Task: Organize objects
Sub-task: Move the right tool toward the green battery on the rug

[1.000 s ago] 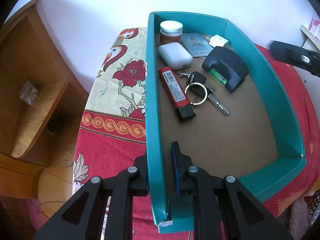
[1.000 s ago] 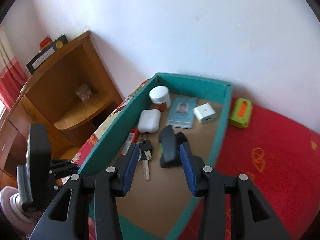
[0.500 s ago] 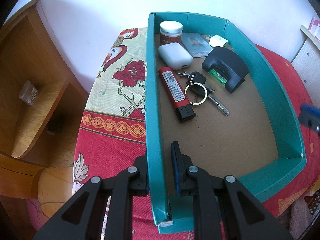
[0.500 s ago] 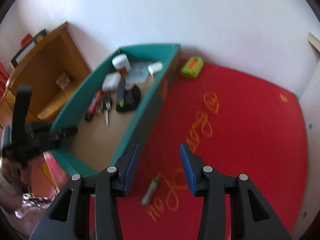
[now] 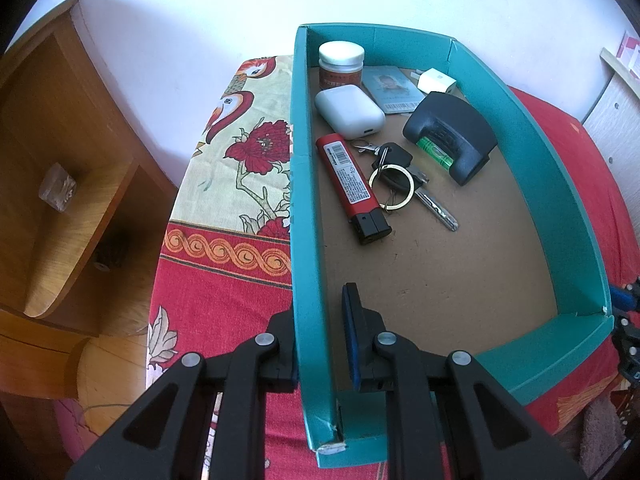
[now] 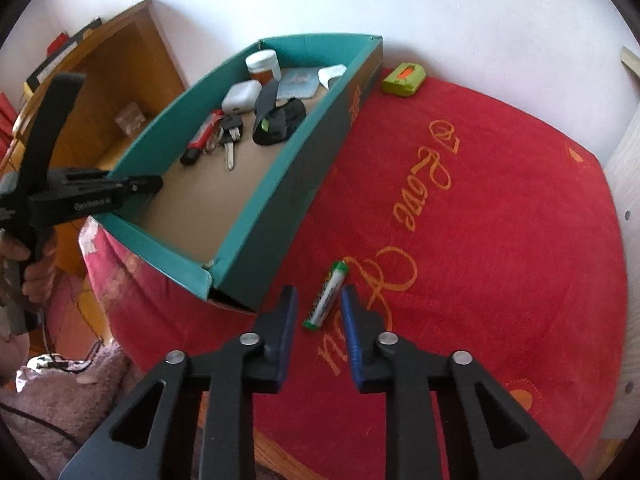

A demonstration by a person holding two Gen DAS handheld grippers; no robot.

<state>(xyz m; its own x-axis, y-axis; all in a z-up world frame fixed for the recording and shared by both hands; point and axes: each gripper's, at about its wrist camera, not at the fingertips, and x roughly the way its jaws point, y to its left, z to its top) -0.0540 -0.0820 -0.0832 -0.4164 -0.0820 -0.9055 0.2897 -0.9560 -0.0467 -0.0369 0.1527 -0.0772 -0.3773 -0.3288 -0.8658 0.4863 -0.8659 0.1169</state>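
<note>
**Q:** What has changed since a second ago?

**A:** Since then the right gripper has swung away from above the teal box and now hangs low over the red cloth, just off the box's near right corner. The left gripper has not moved — its two fingers straddle the box's left wall close to the near corner, one outside and one inside, pressed against the cardboard.

**Q:** What is the right gripper doing?

**A:** Its jaws are parted and hold nothing. A small battery lies on the cloth in line with the gap, a little beyond the blue pads.

**Q:** How does the battery look?

**A:** Slim and cylindrical, white with printed lettering and green at both ends, lying at a slant outside the box beside its right wall.

**Q:** What is inside the box?

**A:** On its brown floor, toward the far end: a white-lidded jar, a white earbud case, an ID card, a white charger plug, a red lighter, a bunch of keys, and a dark tape measure.

**Q:** Anything else outside it?

**A:** A lime-green object with an orange patch sits by the far right corner.
</note>
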